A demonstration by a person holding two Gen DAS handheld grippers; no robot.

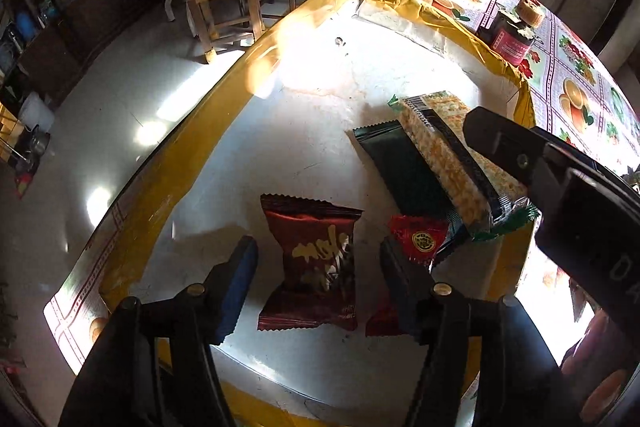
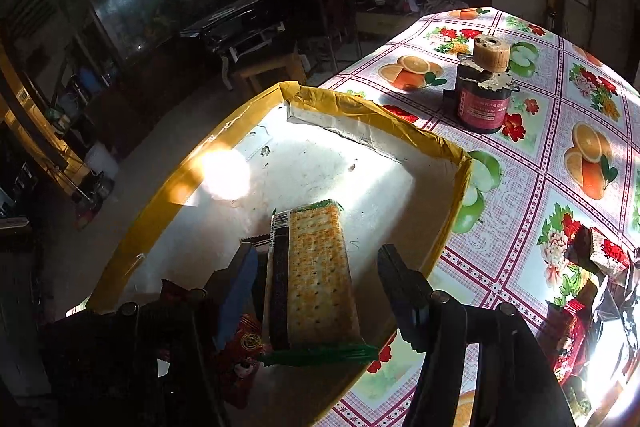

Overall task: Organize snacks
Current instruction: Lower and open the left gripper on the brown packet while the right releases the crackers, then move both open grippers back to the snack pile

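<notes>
Two wrist views: tabletop (image 2: 540, 163) under fruit-print cloth, sunlit; dim room behind, wooden stool (image 1: 224, 7) upper left. Yellow-rimmed tray (image 2: 384, 113) fills centre. Left gripper (image 1: 316, 263) fingers apart, straddling dark red snack packet (image 1: 310, 259) flat on tray, pads clear. Right gripper (image 2: 316, 287) fingers wide, around cracker pack (image 2: 316, 275) leaning on other packets; contact unclear. Dark jar (image 2: 482, 101) upper right.

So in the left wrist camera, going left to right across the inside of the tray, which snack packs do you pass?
Dark red pack between the open jaws, then the small red packet, then the cracker pack lying partly over the dark green pack. The dark green pack overlaps too much to place.
</notes>
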